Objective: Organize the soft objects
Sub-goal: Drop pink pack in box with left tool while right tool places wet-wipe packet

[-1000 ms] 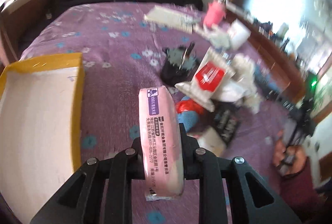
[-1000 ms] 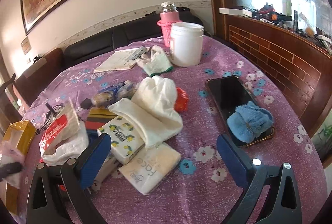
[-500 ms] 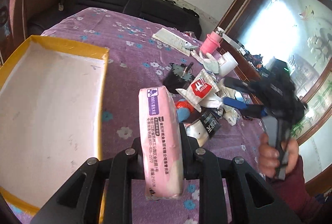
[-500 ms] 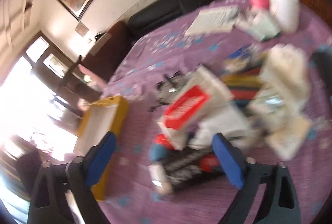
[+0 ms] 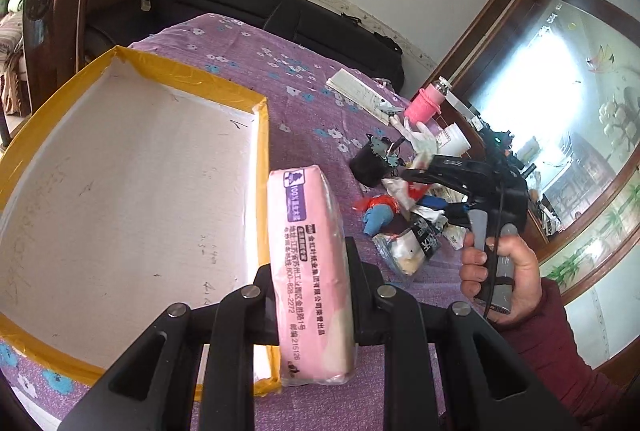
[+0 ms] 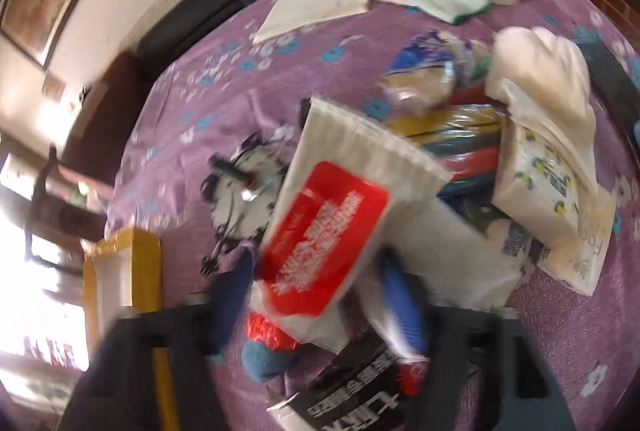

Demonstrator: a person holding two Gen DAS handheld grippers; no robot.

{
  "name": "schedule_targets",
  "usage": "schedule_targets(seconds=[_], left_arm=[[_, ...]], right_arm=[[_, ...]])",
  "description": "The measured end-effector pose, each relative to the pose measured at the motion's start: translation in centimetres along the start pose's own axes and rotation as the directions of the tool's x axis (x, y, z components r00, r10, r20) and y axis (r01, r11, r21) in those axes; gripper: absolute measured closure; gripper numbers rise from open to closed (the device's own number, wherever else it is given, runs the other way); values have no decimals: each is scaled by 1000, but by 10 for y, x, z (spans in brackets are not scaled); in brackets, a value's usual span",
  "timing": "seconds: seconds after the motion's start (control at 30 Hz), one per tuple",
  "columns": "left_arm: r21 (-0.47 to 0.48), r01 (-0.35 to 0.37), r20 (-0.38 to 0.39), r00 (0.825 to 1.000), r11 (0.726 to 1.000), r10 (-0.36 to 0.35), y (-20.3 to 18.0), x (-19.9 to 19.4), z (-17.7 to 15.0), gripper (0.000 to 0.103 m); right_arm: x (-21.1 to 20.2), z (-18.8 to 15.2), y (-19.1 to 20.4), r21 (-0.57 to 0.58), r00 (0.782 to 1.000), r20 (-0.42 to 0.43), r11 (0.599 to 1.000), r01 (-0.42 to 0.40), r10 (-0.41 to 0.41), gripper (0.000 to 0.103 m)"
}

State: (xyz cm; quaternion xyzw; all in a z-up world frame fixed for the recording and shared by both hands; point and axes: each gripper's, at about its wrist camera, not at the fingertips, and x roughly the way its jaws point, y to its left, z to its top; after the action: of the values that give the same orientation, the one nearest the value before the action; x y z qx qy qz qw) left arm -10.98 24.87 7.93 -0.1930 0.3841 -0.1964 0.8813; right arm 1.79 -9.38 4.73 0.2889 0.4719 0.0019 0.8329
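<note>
Two tools are working: left tool (image 5: 310, 285) is clamping a pink tissue pack (image 5: 310, 263), right tool (image 6: 316, 295) is closing around a red-labelled white packet (image 6: 332, 231).

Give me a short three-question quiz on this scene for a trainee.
1. True or false: the left gripper holds a pink tissue pack.
2. Which pack lies between the right gripper's closing fingers? A) white pack with red label B) lemon-print pack C) black pack
3. Fill in: the yellow-edged box is ____.

Key: 1 true. 2 A. 3 empty.
</note>
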Motion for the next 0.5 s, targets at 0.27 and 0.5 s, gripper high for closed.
schedule_targets(seconds=[0.27,0.5], left_arm=[[-22,20,19,1000,1000,-19,15,-19,20,82],[-21,-28,-14,1000,999,28,37,-13,79,82]], right_arm=[[-65,-13,14,-159,987,139,986,-55,77,58],[-66,-12,78,-309,974,-4,926,-217,227,57]])
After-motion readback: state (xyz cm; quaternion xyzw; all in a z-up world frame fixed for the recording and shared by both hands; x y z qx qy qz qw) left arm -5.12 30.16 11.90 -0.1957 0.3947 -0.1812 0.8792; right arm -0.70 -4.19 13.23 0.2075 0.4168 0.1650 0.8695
